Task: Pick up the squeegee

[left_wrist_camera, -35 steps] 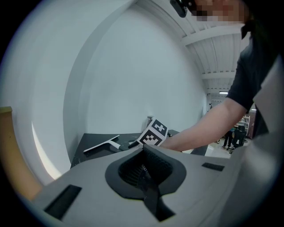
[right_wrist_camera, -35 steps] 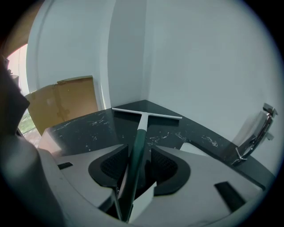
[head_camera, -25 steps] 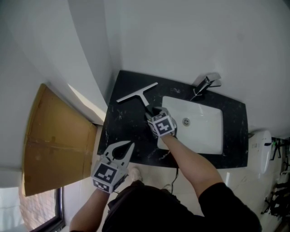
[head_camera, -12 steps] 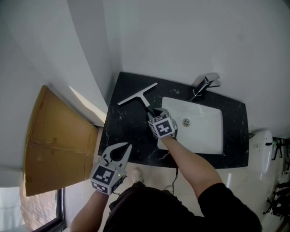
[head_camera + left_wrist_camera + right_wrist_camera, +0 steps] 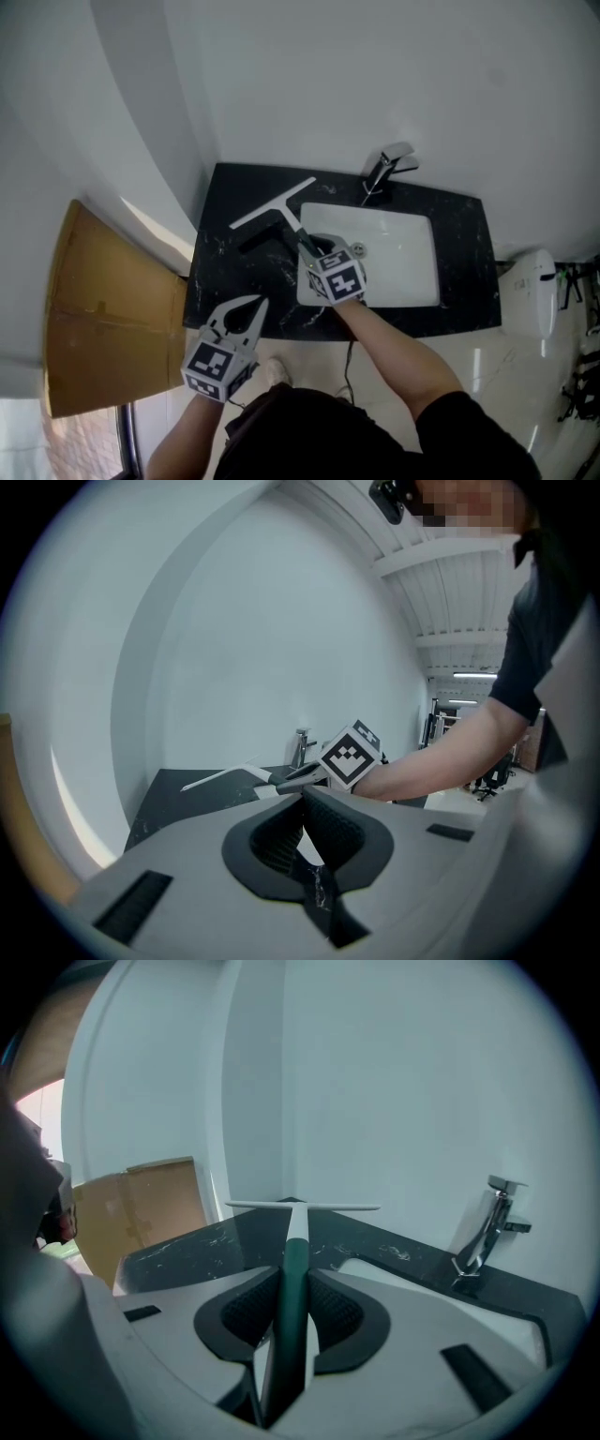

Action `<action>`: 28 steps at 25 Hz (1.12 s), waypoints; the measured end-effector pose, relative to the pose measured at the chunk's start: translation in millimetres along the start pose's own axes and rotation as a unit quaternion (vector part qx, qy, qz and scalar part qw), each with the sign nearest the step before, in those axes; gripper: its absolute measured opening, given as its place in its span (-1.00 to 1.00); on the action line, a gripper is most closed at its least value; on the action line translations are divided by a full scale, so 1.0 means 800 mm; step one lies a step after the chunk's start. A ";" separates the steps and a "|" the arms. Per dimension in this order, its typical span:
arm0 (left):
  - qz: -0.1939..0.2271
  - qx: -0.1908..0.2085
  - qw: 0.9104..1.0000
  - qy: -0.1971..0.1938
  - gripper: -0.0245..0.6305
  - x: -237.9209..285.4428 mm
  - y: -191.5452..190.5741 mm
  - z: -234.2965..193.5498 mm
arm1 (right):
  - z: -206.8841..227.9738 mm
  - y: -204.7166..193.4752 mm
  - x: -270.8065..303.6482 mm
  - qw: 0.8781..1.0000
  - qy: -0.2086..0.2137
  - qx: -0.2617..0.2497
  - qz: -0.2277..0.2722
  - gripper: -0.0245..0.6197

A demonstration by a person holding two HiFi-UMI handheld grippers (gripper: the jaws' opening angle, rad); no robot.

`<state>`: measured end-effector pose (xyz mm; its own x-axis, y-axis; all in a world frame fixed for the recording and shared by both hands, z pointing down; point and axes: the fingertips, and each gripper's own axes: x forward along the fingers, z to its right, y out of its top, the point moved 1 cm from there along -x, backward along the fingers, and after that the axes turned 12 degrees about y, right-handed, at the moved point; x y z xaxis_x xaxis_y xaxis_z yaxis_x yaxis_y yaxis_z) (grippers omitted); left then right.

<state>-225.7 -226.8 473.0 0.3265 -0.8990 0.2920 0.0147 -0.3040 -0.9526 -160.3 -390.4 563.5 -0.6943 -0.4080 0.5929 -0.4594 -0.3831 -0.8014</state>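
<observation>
Jaws of right gripper (image 5: pixel 296 1275) on squeegee (image 5: pixel 295 1237)

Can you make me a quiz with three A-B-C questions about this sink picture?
1. Seen from the sink, the faucet stands: A behind it B in front of it C under it
2. The counter is: A red B black C yellow
3. The squeegee is: A lying in the sink B hanging on a hook C held by the right gripper
Answers: 1 A, the faucet rises at the sink's far edge; 2 B, dark marbled top; 3 C, the fingers, having just closed, clamp its green handle.
</observation>
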 end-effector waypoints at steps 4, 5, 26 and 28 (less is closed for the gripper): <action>0.007 0.011 1.000 -0.019 -0.94 0.008 0.010 0.046 | -0.001 -0.004 -0.079 0.999 -0.007 0.000 0.034 -0.61; 0.010 0.014 1.000 -0.023 -0.94 0.010 0.013 0.058 | -0.001 -0.005 -0.099 0.999 -0.010 -0.001 0.043 -0.61; 0.019 0.052 0.998 -0.015 -0.94 -0.015 0.001 0.334 | 0.001 -0.143 -0.456 0.991 -0.024 -0.017 0.130 -0.61; 0.022 0.054 0.998 -0.011 -0.94 -0.020 0.002 0.344 | -0.003 -0.151 -0.469 0.990 -0.020 -0.011 0.138 -0.61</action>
<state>29.5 -126.3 443.4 0.3505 -0.9027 0.2497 0.1018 -0.2283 -0.9683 154.5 -189.2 437.3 -0.7725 -0.5273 0.3539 -0.2676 -0.2351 -0.9344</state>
